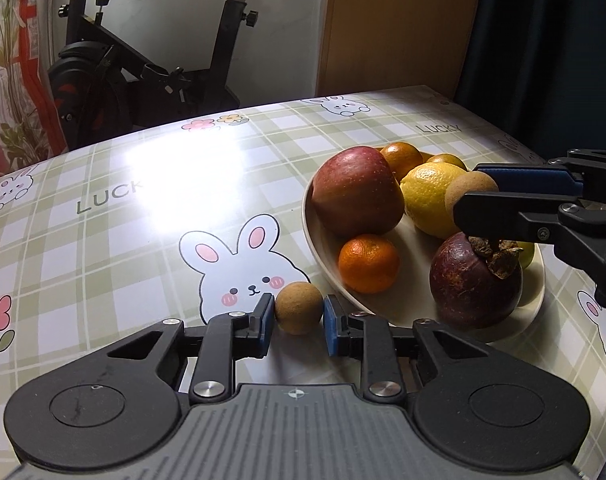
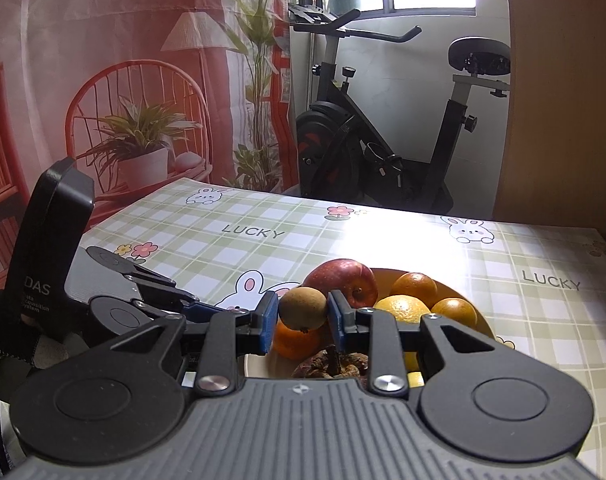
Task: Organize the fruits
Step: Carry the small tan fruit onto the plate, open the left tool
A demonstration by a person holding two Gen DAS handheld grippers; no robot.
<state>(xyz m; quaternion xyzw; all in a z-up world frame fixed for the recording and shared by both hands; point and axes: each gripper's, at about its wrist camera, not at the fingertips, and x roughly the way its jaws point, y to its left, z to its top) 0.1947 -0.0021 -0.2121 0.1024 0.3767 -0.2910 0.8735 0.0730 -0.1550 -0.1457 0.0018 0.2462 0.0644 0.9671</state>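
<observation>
My left gripper (image 1: 299, 318) rests low on the checked tablecloth, shut on a small brown longan (image 1: 298, 307) just left of the cream bowl (image 1: 313, 236). Inside the bowl lie a red apple (image 1: 355, 192), a lemon (image 1: 427, 196), a tangerine (image 1: 369, 262), a dark mangosteen (image 1: 471, 280) and more oranges. My right gripper (image 2: 303, 314) hovers over the bowl (image 2: 477, 318), shut on a second longan (image 2: 303, 307). From the left wrist view that gripper (image 1: 469, 190) reaches in from the right, above the mangosteen, with its longan (image 1: 463, 184) beside the lemon.
The table (image 1: 143, 208) has a bright glare patch at its middle and ends at a far edge. Behind that edge stands an exercise bike (image 2: 383, 152), with a wooden panel (image 1: 395, 24) to its right. A gloved hand (image 2: 7, 344) holds the left device.
</observation>
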